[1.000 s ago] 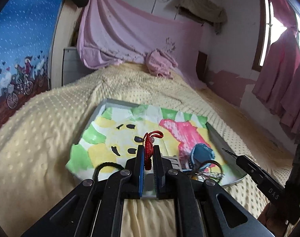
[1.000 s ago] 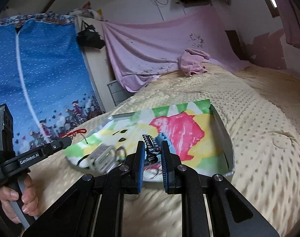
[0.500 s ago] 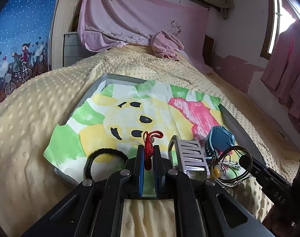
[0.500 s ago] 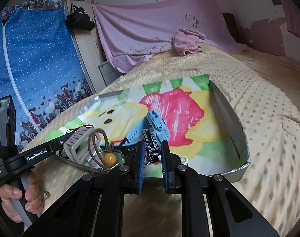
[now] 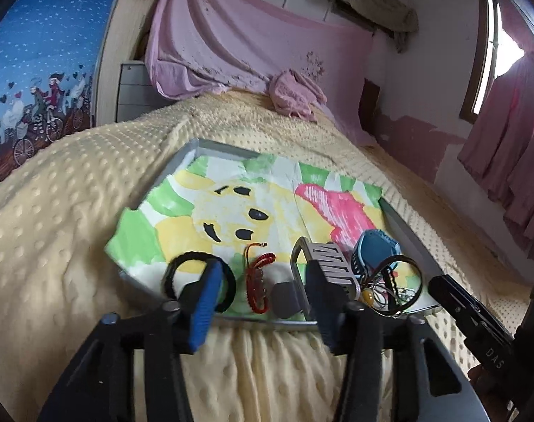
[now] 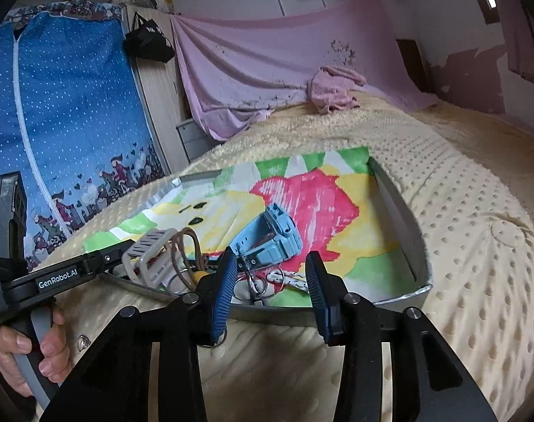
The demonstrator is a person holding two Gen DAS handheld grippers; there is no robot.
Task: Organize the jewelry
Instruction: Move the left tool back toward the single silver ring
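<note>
Both grippers stood open over the near edge of the grey tray (image 5: 404, 218), which lay on the yellow dotted bedspread (image 5: 56, 211) with a painted paper (image 5: 231, 204) inside it. The left gripper (image 5: 263, 292) had just been opening its jaws, and the red cord bracelet (image 5: 258, 281) lay loose on the paper between them, beside a black hair band (image 5: 172, 270) and a grey watch strap (image 5: 328, 263). The right gripper (image 6: 272, 290) had also just been opening, its blue pads (image 6: 224, 295) touching nothing, while a white braided cord with metal rings (image 6: 284, 277) lay in the tray between them, just in front of the light blue watch (image 6: 274, 235).
</note>
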